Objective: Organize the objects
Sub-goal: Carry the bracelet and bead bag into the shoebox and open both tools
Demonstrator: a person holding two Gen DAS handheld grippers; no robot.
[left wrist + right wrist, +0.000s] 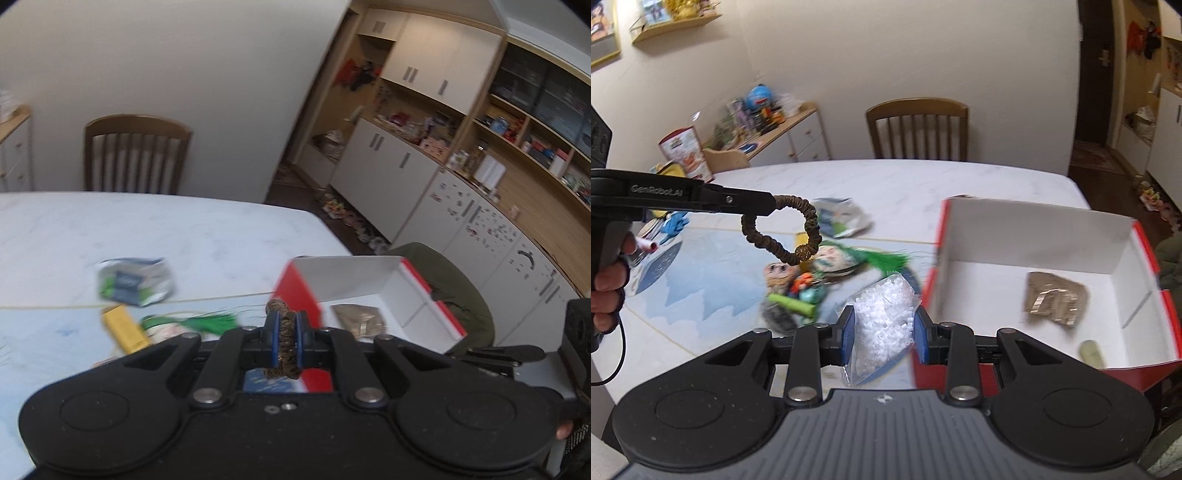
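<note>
The left gripper [284, 332] is clamping a brown hair tie [283, 338], held above the table [184, 229]. The right gripper [884, 334] is pinching a bag of white beads [881, 321] at lower centre, beside the red box [1034, 288]. Loose toys [798, 284] are lying centre-left, a foil packet [1054, 297] inside the box.

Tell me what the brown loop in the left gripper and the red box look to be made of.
Brown loop: apparently gathered fabric over elastic, matte, closely ruched along its length, with a glittery bead; likely a hair tie. Held by the left gripper.
Red box: seemingly cardboard, thin flat folded walls, smooth red outside, plain white inside.
</note>
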